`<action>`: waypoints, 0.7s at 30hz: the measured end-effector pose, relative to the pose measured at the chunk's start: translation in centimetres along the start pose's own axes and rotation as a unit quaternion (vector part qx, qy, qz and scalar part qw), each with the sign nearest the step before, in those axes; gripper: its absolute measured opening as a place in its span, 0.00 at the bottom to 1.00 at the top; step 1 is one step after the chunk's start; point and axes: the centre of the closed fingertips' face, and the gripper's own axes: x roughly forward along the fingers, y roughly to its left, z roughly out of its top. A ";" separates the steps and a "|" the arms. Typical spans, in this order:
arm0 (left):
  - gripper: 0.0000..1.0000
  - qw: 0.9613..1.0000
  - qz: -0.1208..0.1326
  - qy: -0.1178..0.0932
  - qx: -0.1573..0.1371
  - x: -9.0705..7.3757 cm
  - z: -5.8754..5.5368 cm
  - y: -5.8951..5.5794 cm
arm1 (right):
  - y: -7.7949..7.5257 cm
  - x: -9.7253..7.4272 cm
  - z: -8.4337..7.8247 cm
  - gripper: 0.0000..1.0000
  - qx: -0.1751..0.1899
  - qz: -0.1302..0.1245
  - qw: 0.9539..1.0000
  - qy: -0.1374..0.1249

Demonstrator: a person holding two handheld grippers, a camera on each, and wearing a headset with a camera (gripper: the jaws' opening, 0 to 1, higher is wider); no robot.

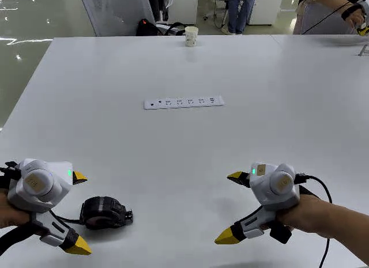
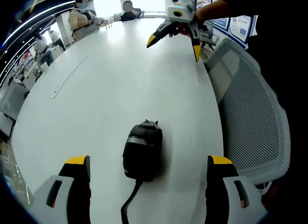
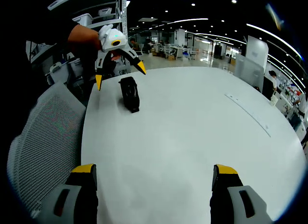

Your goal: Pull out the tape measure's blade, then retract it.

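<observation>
Left gripper (image 1: 80, 211) sat lowest in the head view, and its 2 yellow-tipped jaws were spread wide with nothing between the pads. Just ahead of it, the black tape measure (image 1: 105, 212) lay on the white table (image 1: 173, 153), inside the gap that the 2 jaws framed. As far as I could see, neither jaw touched it. In the left gripper view the tape measure (image 2: 143, 151) had its long axis along the gripper's own forward direction. A thin black strap (image 2: 129, 207) trailed back toward the camera, and the narrower nose pointed away.

That nose seemed to face the right gripper (image 1: 230, 207). This one was also wide open and empty, and it stood well apart from the case, across bare table. In the right gripper view the tape measure (image 3: 130, 94) was far ahead, close under the other gripper.

So the left side was clearly the nearer one. I judged that it should close across the case's short width, while the right should come in along the long axis to reach the blade tip, which was too small to make out.
</observation>
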 end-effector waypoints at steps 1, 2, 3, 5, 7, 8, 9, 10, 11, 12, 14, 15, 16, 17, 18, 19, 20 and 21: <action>0.98 1.000 -0.001 0.000 0.003 0.1 0.1 0.1 | 0.0 0.2 0.1 0.99 -0.002 0.001 1.000 0.001; 0.97 1.000 -0.003 0.001 0.007 0.3 0.0 0.2 | 0.1 0.4 0.3 0.99 -0.005 0.003 1.000 0.002; 0.96 1.000 -0.006 0.002 0.010 0.6 0.2 0.2 | 0.2 0.7 0.6 0.99 -0.009 0.006 1.000 0.003; 0.96 1.000 -0.010 0.006 0.013 0.9 0.4 0.2 | 0.3 1.2 1.0 0.99 -0.014 0.010 1.000 0.002; 0.95 1.000 -0.013 0.010 0.016 1.2 0.6 0.2 | 0.4 1.7 1.3 0.99 -0.018 0.015 1.000 0.004; 0.94 1.000 -0.016 0.012 0.016 1.4 0.6 0.2 | 0.4 1.9 1.5 0.99 -0.019 0.016 1.000 0.004; 0.93 1.000 -0.018 0.014 0.016 1.5 0.7 0.2 | 0.5 2.1 1.7 0.99 -0.020 0.018 1.000 0.005; 0.91 1.000 -0.020 0.014 0.014 1.7 0.8 0.2 | 0.5 2.4 2.0 0.99 -0.023 0.022 0.999 0.006; 0.91 1.000 -0.023 0.016 0.012 1.8 0.9 0.2 | 0.5 2.6 2.2 0.99 -0.026 0.025 0.999 0.006; 0.92 0.999 -0.025 0.017 0.011 2.0 0.9 0.1 | 0.5 2.8 2.4 0.99 -0.029 0.026 0.999 0.007; 0.90 0.999 -0.032 0.017 0.015 2.2 1.1 0.0 | 0.6 3.3 3.0 0.99 -0.034 0.031 0.999 0.006; 0.88 0.999 -0.033 0.023 0.016 2.5 0.9 0.1 | 0.8 3.6 3.4 0.99 -0.037 0.035 0.999 0.006; 0.86 0.999 -0.032 0.026 0.018 2.6 0.8 0.3 | 0.9 3.8 3.5 0.99 -0.039 0.037 0.999 0.007; 0.84 0.999 -0.032 0.028 0.023 2.7 0.7 0.5 | 1.1 4.2 3.8 0.99 -0.044 0.041 0.998 0.007; 0.81 0.999 -0.030 0.031 0.024 2.8 0.7 0.6 | 1.2 4.5 4.0 0.99 -0.047 0.044 0.998 0.007; 0.75 0.999 -0.028 0.035 0.024 2.9 0.6 0.8 | 1.3 4.7 4.1 0.99 -0.049 0.047 0.998 0.008; 0.69 0.999 -0.025 0.040 0.021 2.9 0.5 1.0 | 1.5 5.1 4.3 0.99 -0.051 0.050 0.997 0.007; 0.64 0.999 -0.024 0.041 0.018 2.9 0.6 1.1 | 1.7 5.3 4.6 0.99 -0.049 0.051 0.997 0.002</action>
